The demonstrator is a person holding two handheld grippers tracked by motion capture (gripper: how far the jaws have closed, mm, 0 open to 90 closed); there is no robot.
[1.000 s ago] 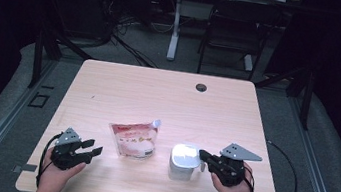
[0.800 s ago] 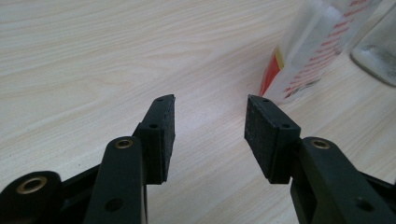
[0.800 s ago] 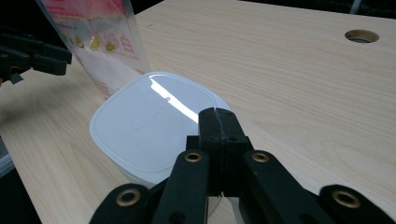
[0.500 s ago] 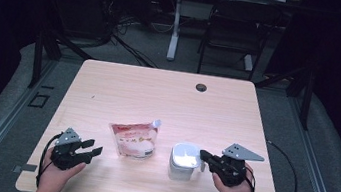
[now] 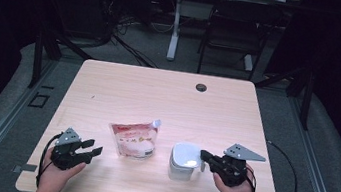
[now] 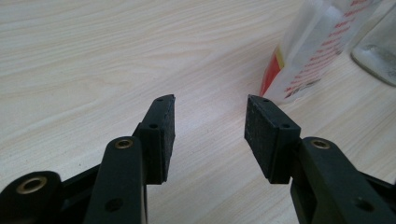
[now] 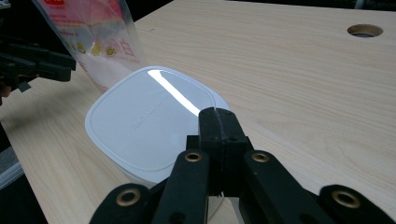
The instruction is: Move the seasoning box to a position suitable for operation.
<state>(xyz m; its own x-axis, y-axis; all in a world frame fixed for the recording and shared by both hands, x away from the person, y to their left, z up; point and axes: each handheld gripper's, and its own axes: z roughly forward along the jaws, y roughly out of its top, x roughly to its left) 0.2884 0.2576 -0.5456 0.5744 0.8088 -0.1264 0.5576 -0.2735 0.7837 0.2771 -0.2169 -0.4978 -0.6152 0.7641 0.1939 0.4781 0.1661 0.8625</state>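
Wood is covering the big surface (image 5: 123, 94), and it is carrying everything else. Near its far edge a small round hole (image 5: 201, 87) is sitting by itself.

Next in size is the pouch (image 5: 134, 139). It is lying flat near the middle of the near side, with red and white print on it. Its long way is running from the near edge toward the far edge, and its little spout is pointing up and to the right in the high view.

A bit smaller is the white box (image 5: 184, 161) with a shiny lid. It is standing just to the right of the pouch, not touching it.

Now the two hands. The right gripper (image 5: 206, 156) is resting with its tip right at the box's lid edge, so this hand is much nearer to the box. Its fingers (image 7: 219, 126) are pressed tight together with nothing between them.

The left gripper (image 5: 92, 148) is sitting near the front left edge. Its fingers (image 6: 161, 135) are standing apart with only bare wood between them. The pouch is lying to their right, near but not touching, so this hand is the nearer one to the pouch. To grab it, the left fingers would need to slide right.
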